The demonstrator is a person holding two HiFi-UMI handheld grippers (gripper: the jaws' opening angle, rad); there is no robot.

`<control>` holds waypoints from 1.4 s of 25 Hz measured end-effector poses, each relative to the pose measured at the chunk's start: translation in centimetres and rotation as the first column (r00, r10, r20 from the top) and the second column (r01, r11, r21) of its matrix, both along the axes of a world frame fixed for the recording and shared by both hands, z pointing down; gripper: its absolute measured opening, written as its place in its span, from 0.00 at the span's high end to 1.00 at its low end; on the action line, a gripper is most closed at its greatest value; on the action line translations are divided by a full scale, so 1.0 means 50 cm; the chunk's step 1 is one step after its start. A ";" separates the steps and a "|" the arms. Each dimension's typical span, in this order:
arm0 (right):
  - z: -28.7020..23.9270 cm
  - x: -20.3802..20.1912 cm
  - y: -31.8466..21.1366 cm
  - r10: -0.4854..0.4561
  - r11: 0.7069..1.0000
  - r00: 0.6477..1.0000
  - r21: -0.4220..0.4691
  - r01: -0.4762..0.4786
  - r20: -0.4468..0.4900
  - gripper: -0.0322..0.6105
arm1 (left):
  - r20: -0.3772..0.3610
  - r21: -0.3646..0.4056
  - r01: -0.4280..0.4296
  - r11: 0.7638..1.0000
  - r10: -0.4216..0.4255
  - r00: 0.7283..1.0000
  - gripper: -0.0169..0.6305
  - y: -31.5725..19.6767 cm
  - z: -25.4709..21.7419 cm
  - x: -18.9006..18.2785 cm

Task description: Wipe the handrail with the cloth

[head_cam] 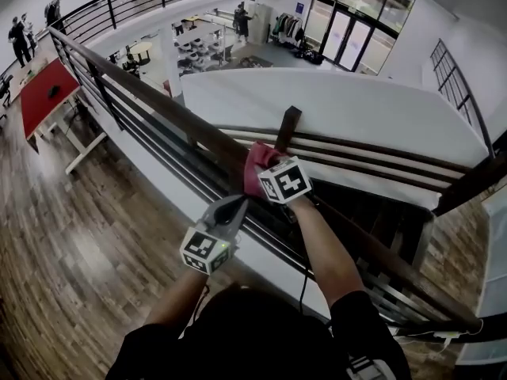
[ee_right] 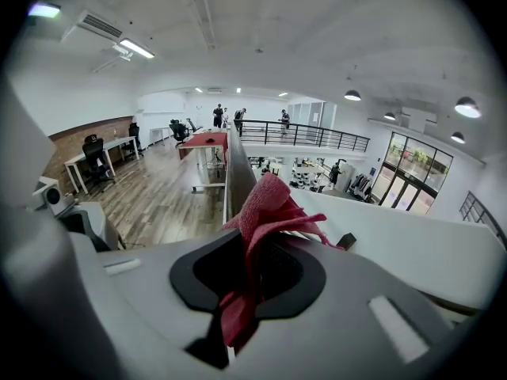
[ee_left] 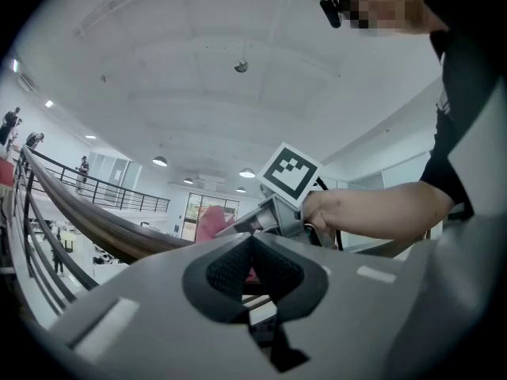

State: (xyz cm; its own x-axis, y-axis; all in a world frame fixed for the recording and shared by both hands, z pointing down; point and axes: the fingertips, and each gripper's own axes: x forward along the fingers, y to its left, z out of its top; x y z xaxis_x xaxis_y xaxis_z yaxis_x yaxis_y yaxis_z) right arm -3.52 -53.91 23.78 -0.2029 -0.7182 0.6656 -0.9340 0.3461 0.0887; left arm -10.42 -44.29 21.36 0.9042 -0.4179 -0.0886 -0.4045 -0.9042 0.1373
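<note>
Right tongs (ee_right: 249, 269) clamp the red cloth (ee_right: 269, 208) onto the wooden handrail (head_cam: 158, 101) for wiping; left tongs (ee_left: 252, 253), closed and empty, hover beside.

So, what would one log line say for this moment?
right gripper: shut on cloth | cloth: on handrail | left gripper: shut, empty, close to handrail

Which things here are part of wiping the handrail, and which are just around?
Job: crumpled pink-red cloth, clamped in right gripper; long dark wooden handrail.
Just around: shut left gripper; red-topped table; clothes rack downstairs.
</note>
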 end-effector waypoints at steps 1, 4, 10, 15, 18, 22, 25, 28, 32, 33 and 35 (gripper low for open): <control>-0.001 0.004 0.007 0.000 1.000 1.000 -0.001 0.000 -0.002 0.88 | 0.000 0.000 -0.002 1.000 0.002 1.000 0.97 0.001 0.000 0.003; -0.002 0.016 0.035 0.003 1.000 1.000 -0.003 -0.003 -0.008 0.88 | 0.005 0.001 -0.007 1.000 0.007 1.000 0.97 0.004 0.004 0.012; 0.000 0.052 0.088 0.024 1.000 1.000 -0.014 -0.025 -0.015 0.88 | -0.010 0.018 -0.035 0.999 0.035 0.999 0.97 0.003 -0.002 0.040; 0.001 0.095 0.149 0.075 0.997 0.997 -0.019 -0.075 0.010 0.88 | -0.007 -0.005 -0.032 0.999 0.032 0.999 0.97 0.010 0.001 0.066; -0.002 0.121 0.180 0.110 0.994 0.993 -0.011 -0.109 0.031 0.88 | -0.009 -0.007 -0.058 0.998 0.058 0.998 0.97 0.027 -0.001 0.088; -0.002 0.150 0.224 0.153 0.988 0.987 -0.007 -0.153 0.043 0.88 | -0.005 -0.017 -0.096 0.995 0.096 0.995 0.97 0.059 0.005 0.120; -0.002 0.186 0.270 0.184 0.983 0.982 -0.012 -0.184 0.044 0.88 | 0.008 0.005 -0.147 0.989 0.147 0.989 0.97 0.115 -0.004 0.161; -0.004 0.209 0.298 0.193 0.981 0.980 -0.011 -0.193 0.048 0.88 | 0.017 0.020 -0.174 0.985 0.174 0.985 0.97 0.153 -0.011 0.192; 0.000 0.222 0.326 0.196 0.980 0.979 -0.020 -0.196 0.046 0.88 | 0.021 0.044 -0.183 0.982 0.182 0.983 0.97 0.186 -0.023 0.213; 0.001 0.227 0.333 0.196 0.980 0.979 -0.023 -0.195 0.046 0.88 | 0.018 0.038 -0.188 0.981 0.187 0.982 0.97 0.195 -0.022 0.219; 0.001 0.238 0.347 0.196 0.980 0.979 -0.024 -0.195 0.051 0.88 | 0.020 0.024 -0.190 0.982 0.189 0.982 0.97 0.208 -0.018 0.231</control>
State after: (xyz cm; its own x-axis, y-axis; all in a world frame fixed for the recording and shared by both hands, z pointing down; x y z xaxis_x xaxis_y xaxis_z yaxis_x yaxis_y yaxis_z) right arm 8.40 -36.55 23.81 -0.0951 -0.7348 0.6716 -0.9870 0.1573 0.0323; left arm 1.15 -33.88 20.46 0.9682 -0.2367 -0.0810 -0.2276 -0.9678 0.1074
